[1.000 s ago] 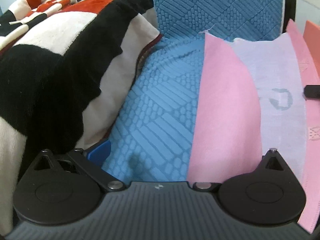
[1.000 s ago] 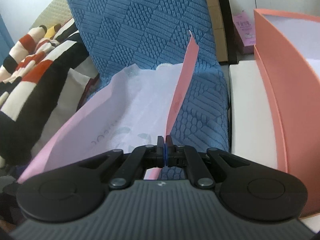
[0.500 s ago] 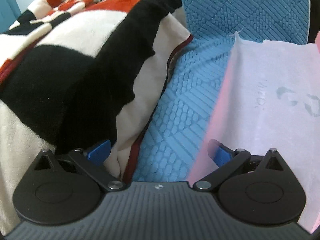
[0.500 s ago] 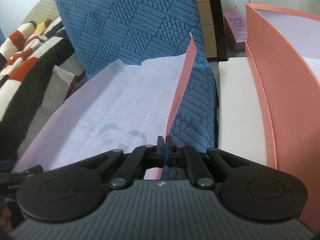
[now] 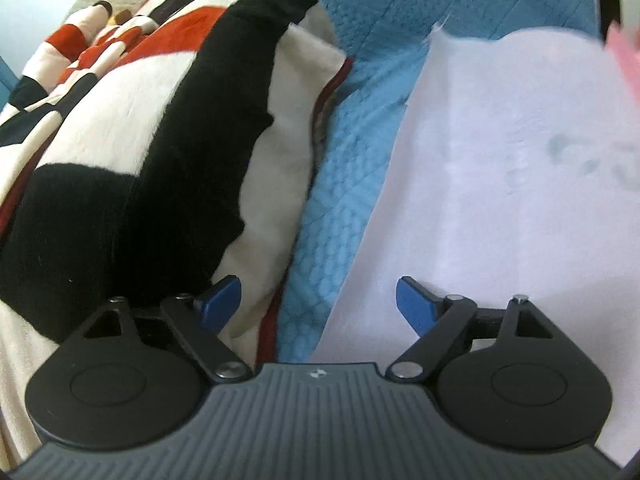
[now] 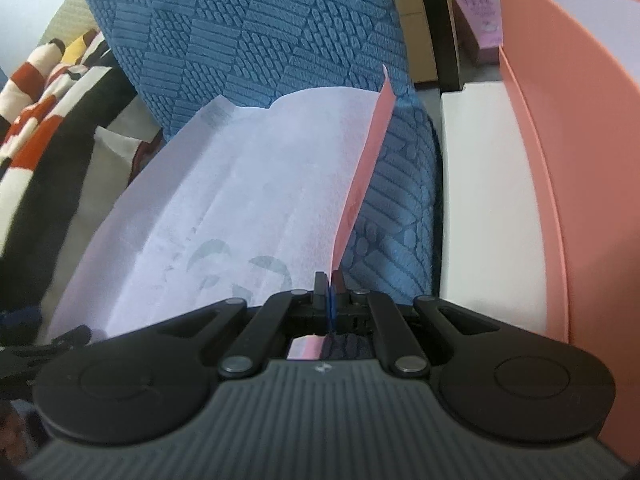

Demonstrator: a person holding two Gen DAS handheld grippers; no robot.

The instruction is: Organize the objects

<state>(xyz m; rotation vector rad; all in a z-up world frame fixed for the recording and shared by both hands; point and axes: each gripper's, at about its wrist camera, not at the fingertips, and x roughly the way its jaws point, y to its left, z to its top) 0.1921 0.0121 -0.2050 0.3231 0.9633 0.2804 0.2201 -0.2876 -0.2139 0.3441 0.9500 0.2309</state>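
Change, left view: since half a second ago my left gripper (image 5: 318, 302) has its right blue pad clear of the sheet and fully visible; jaws spread wide, holding nothing.
Change, right view: the sheet (image 6: 256, 208) has flattened out wider across the blue cushion (image 6: 256, 40).
Right gripper (image 6: 330, 294): pinched tight on the sheet's near right corner, pink underside turned up along that edge.
Sheet position: lies on the cushion, its left edge running between my left gripper's pads.
Surroundings: striped blanket (image 5: 132, 132) to the left; salmon box (image 6: 560, 128) on the right.
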